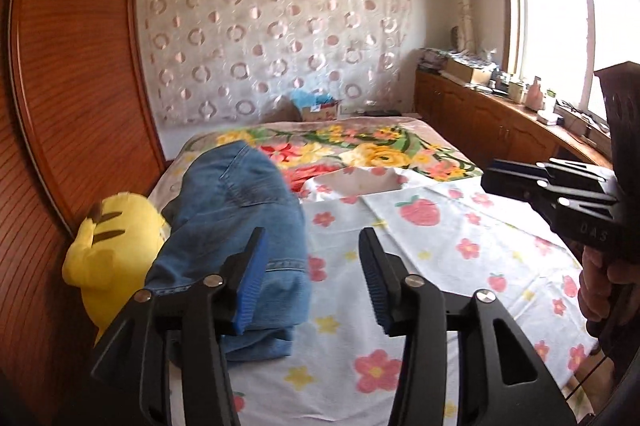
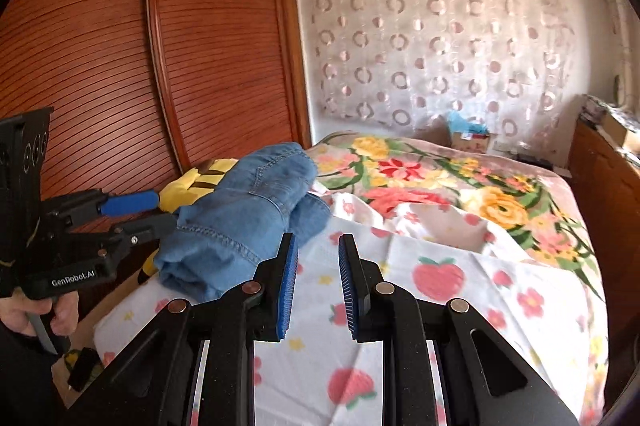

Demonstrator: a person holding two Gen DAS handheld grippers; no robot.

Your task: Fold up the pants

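Left wrist view: folded pants (image 1: 240,226) on bed (image 1: 440,266) beside yellow plush (image 1: 108,246). Left tool (image 1: 312,282) apart, empty. Right tool (image 2: 318,286) slightly apart, empty. Cardboard box (image 1: 320,110) behind bed, contents unclear.

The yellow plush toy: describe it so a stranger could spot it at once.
Start at the bed and follow its edge along the slatted wooden wardrobe. Wedged there, partly under the folded jeans, lies the yellow plush toy. It alone is bright yellow with dark stripes.

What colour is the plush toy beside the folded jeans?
Yellow with dark stripes; clearest in the left wrist view.
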